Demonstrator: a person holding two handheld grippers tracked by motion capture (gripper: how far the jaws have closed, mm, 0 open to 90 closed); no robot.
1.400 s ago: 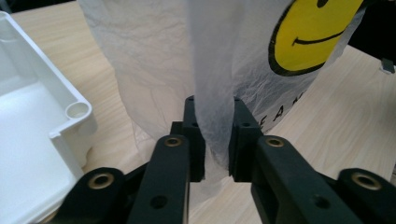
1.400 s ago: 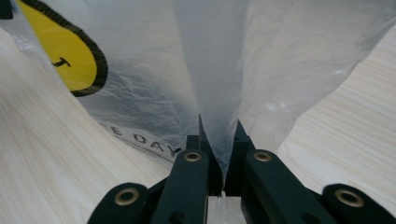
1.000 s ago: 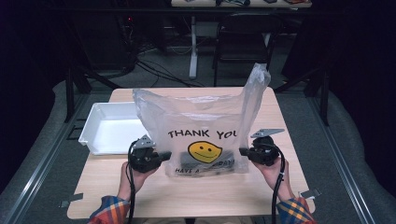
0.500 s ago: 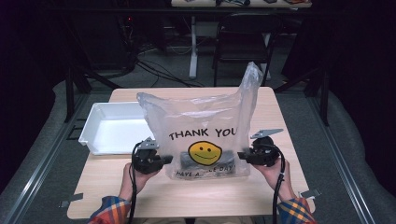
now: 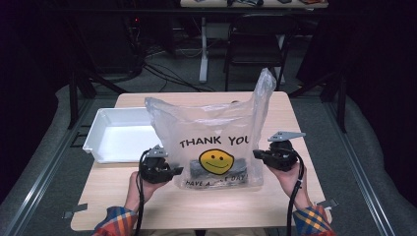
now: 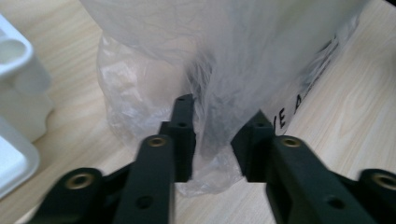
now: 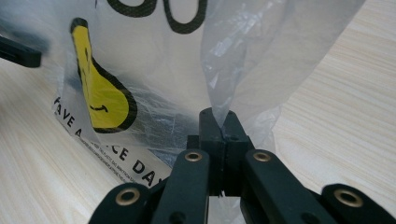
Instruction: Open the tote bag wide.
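Step in hand: the person is working the plastic bag (image 5: 211,142) from both of its lower corners at once, apparently to hold it upright and spread it; I judge this a mid-way moment, one corner secured and the other not yet.
Bag: it stands on the surface (image 5: 206,209), near the middle, printed with "THANK YOU" and a yellow smiley; one handle (image 5: 263,91) sticks up at its far right. Something dark lies inside at the bottom; I cannot tell what it is.
Left gripper (image 6: 212,140): at the bag's near-left corner, its jaws stand a moderate way apart with a bunched fold of the thin film between them. The film brushes the inner faces, but the jaws are not pinching it.
Right gripper (image 7: 223,128): at the bag's near-right corner, its jaws are pressed together with a pleat of plastic rising from between the tips, so it grips the bag.
White tray (image 5: 105,140): it sits on the left of the surface, just behind the left gripper and partly behind the bag.
Next move: I judge the left jaws need to close on the gathered fold without dragging the corner, while the right side keeps its pinch.
Risk: the film looks slippery and thin, and could slide out before the jaws meet.
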